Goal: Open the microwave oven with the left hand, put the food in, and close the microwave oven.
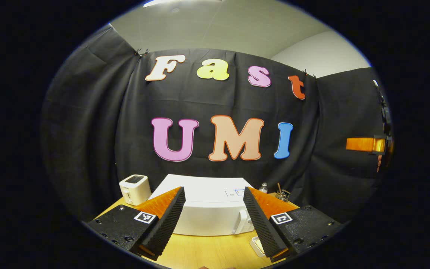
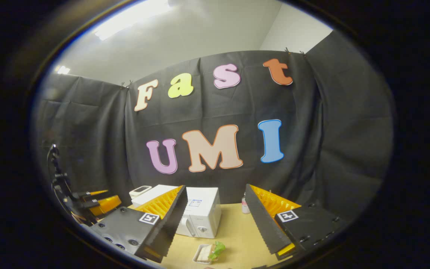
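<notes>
Both tongs, left tongs [image 1: 213,209] and right tongs [image 2: 215,209], gape released before one microwave [image 1: 211,213].

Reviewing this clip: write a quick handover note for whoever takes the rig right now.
Left gripper: open, empty, held above the table facing the microwave.
Right gripper: open, empty, above the food tray.
Microwave door is closed, its handle on the right side of the front. The tray sits on the table in front of the microwave.
Done: nothing.
Left: open the door with the left gripper, put the tray in, close.
</notes>
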`<state>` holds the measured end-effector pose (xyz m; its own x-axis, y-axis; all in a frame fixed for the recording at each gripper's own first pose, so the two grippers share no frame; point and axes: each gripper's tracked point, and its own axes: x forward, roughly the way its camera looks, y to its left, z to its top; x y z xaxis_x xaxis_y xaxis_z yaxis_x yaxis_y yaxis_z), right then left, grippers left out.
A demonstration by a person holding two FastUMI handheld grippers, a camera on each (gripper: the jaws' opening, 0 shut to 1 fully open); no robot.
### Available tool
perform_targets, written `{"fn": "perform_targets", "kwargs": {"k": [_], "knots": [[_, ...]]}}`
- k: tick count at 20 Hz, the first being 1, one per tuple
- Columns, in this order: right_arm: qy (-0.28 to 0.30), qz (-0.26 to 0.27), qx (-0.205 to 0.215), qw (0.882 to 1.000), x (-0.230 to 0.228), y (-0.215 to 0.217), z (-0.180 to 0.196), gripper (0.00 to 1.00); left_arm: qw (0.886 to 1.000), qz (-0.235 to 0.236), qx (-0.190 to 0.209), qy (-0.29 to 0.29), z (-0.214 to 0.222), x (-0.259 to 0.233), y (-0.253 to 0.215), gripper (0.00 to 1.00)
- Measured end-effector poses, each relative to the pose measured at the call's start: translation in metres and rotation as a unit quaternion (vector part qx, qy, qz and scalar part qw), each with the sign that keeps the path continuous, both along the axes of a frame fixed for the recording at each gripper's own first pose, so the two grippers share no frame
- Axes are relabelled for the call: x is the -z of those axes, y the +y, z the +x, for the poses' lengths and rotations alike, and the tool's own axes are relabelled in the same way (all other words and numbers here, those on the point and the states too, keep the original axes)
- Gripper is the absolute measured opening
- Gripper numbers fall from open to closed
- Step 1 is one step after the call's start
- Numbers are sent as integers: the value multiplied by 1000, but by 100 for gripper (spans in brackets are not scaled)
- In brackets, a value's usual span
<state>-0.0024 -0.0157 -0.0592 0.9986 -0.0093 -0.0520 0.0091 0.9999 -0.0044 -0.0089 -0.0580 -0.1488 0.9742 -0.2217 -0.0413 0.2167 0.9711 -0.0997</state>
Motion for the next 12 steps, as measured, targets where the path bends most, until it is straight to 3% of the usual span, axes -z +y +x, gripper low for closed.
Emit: {"fn": "perform_targets", "kwargs": {"k": [5, 12], "knots": [[-3, -2, 5, 1000, 3, -3, 0, 91, 999, 23, 21, 34, 13, 96, -30, 96], [-15, -14, -9, 1000, 3, 2, -7, 91, 996, 72, 7, 58, 55, 201, -64, 97]]}}
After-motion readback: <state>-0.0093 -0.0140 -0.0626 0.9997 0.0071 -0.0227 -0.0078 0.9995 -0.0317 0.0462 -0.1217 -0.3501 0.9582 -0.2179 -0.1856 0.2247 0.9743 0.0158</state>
